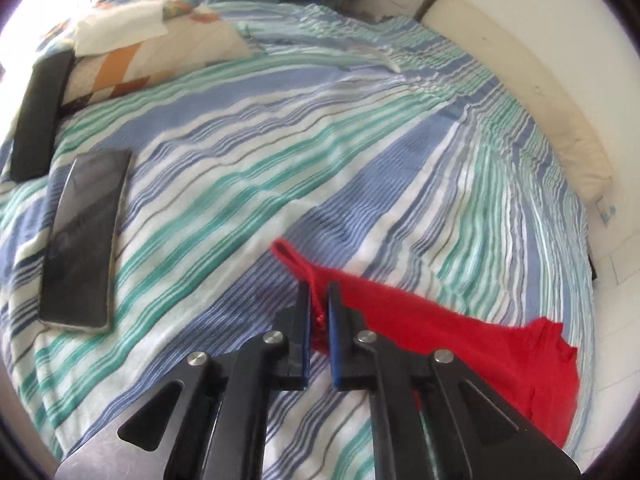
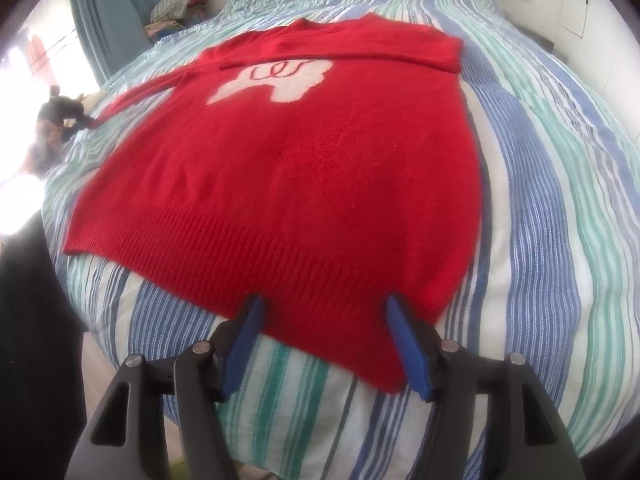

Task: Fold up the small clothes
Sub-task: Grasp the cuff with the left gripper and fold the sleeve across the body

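my left claw (image 1: 319, 292) pinches the cuff of the red sweater (image 2: 288, 168), its sleeve trailing off to the right. the sweater lies flat on the striped bed (image 2: 540, 200), white patch up. my right claw (image 2: 322, 308) is spread wide over the ribbed hem. a phone (image 1: 86, 236) lies on the bed, well apart.
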